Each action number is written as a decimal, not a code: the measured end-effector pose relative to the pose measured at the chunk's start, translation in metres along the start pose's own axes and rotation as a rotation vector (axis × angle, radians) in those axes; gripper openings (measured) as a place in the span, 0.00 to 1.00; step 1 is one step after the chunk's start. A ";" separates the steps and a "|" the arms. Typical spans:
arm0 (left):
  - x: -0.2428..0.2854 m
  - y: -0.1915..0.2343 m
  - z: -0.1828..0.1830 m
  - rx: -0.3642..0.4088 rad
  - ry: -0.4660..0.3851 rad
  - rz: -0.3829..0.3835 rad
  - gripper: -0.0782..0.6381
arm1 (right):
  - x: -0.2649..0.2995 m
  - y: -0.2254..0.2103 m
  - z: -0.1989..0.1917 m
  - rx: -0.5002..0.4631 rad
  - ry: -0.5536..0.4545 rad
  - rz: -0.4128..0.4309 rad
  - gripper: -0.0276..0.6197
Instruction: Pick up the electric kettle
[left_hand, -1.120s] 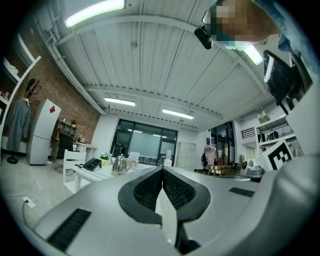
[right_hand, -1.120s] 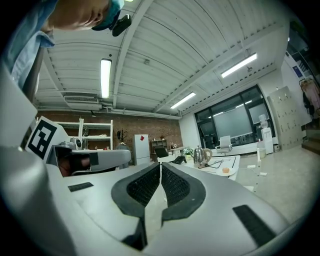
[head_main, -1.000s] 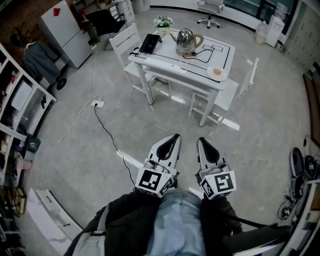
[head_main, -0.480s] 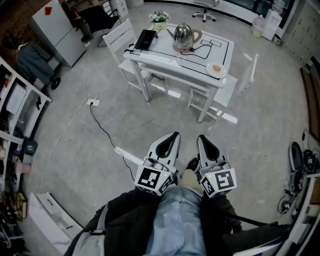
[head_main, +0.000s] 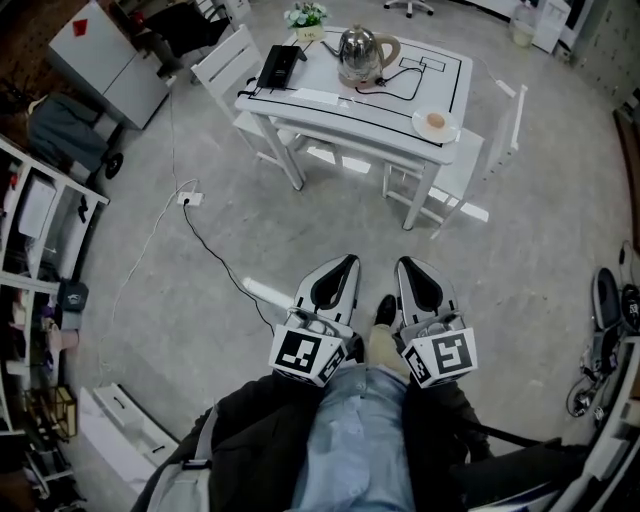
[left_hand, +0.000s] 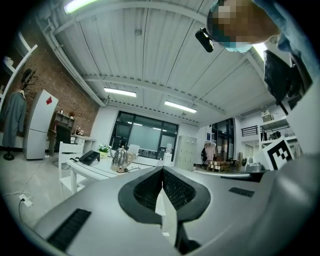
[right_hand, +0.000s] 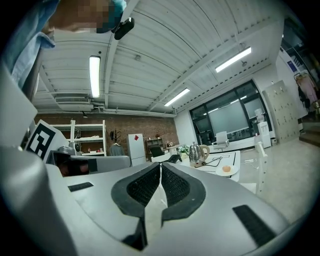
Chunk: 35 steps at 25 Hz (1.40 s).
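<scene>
The steel electric kettle (head_main: 362, 52) stands on its base on a white table (head_main: 330, 100) far ahead, with a black cord trailing to its right. It is small in the left gripper view, the kettle (left_hand: 120, 158), and in the right gripper view, the kettle (right_hand: 199, 153). My left gripper (head_main: 348, 262) and right gripper (head_main: 405, 264) are held side by side close to my body, well short of the table. Both are shut with nothing between the jaws. In their own views the left gripper (left_hand: 162, 170) and right gripper (right_hand: 160, 165) point level toward the table.
On the table lie a black telephone (head_main: 279, 63), a flower pot (head_main: 306, 16) and a plate with an orange item (head_main: 435, 123). White chairs (head_main: 228, 62) flank the table. A power strip and cable (head_main: 190, 199) cross the floor at left. Shelving (head_main: 40, 230) lines the left wall.
I have walked forward: the table and kettle sit nearer and higher in the head view. Both grippers stay shut in the same pose before me.
</scene>
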<state>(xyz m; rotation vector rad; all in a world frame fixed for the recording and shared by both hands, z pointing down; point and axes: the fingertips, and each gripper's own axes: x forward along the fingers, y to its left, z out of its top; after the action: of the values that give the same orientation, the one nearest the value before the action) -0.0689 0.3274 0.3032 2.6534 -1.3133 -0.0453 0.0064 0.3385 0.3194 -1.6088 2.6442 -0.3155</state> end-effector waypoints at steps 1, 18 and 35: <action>0.008 0.002 -0.003 -0.002 0.010 0.000 0.12 | 0.005 -0.007 -0.002 0.007 0.005 0.000 0.07; 0.152 0.002 0.036 0.097 -0.010 -0.004 0.12 | 0.077 -0.126 0.054 0.013 -0.083 0.042 0.07; 0.199 0.057 0.022 0.048 -0.001 0.051 0.12 | 0.144 -0.154 0.034 0.014 -0.016 0.074 0.07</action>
<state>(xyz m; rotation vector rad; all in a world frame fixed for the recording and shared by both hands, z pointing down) 0.0052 0.1326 0.3022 2.6579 -1.3992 -0.0078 0.0785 0.1373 0.3267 -1.4984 2.6755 -0.3159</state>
